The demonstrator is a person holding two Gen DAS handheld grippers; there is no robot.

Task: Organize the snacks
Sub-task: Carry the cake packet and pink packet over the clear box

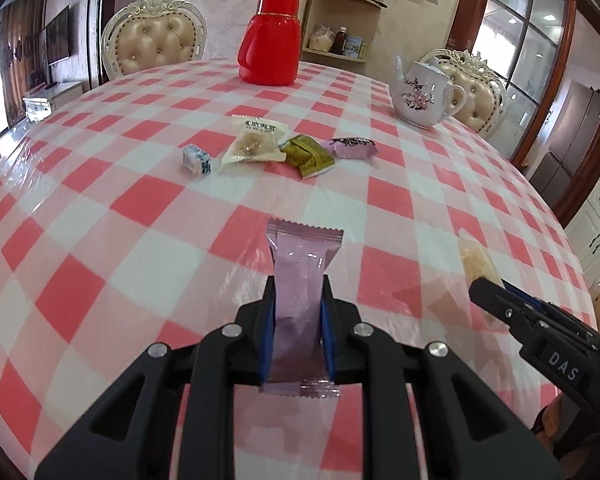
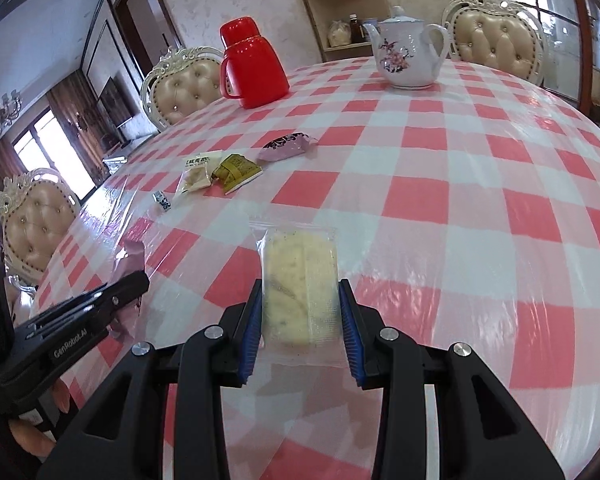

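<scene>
My left gripper (image 1: 298,292) is shut on a long purple snack packet (image 1: 302,276), which sticks out forward above the checked tablecloth. My right gripper (image 2: 300,286) is shut on a clear packet with a pale yellow cracker (image 2: 300,284) inside. Each gripper shows in the other's view: the right gripper (image 1: 478,284) at the right edge, the left gripper (image 2: 142,280) at the left edge. Further out lie a row of snacks: a small blue-white candy (image 1: 196,160), a clear beige packet (image 1: 254,142), a green-gold packet (image 1: 308,156) and a purple wrapped sweet (image 1: 352,146).
A red thermos jug (image 1: 270,40) stands at the far side of the table (image 1: 420,208), with a white flowered teapot (image 1: 420,94) to its right. Padded cream chairs (image 1: 156,40) ring the table. A corner shelf (image 1: 340,20) with jars is behind.
</scene>
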